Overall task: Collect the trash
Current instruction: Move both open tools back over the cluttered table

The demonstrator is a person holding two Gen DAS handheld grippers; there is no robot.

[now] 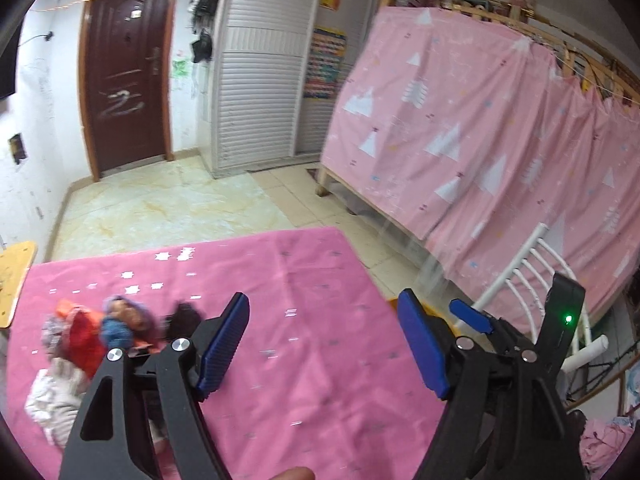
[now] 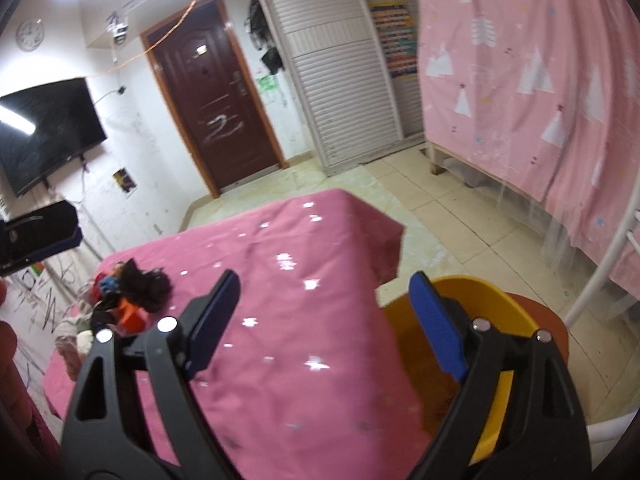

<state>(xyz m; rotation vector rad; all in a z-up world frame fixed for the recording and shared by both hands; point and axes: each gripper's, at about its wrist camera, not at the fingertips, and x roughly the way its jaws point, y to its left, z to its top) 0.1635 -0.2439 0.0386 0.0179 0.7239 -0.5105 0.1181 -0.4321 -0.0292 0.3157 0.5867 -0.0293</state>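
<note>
The left gripper [image 1: 322,350] is hanging over the pink cloth [image 1: 280,340] that is covering the table, its blue pads spread wide with nothing between them but bare fabric. The right gripper [image 2: 326,328] is likewise standing spread and empty, its left pad sitting over the cloth and its right pad lying in front of the yellow bin [image 2: 496,320], which is sitting just off the table's right edge, beside a reddish-brown round surface [image 2: 548,320] that I cannot identify. In the left wrist view the right gripper's own blue pad [image 1: 470,316] and its black body with a green light are showing at the right, near the left gripper. The pile of trash [image 1: 92,340] is lying on the cloth at the table's left side, well apart from both sets of pads: a jumble of red, orange, blue and purple bits with a dark tuft and some whitish crumpled material, too blurred to name piece by piece. In the right wrist view the same pile [image 2: 124,300] is showing at the far left of the table. Behind the table a dark brown door [image 1: 124,76], a white slatted wardrobe [image 1: 260,64] and a pink patterned curtain [image 1: 480,120] are standing around the tiled floor [image 1: 168,208]. A white metal chair back [image 1: 528,264] is rising at the right.
</note>
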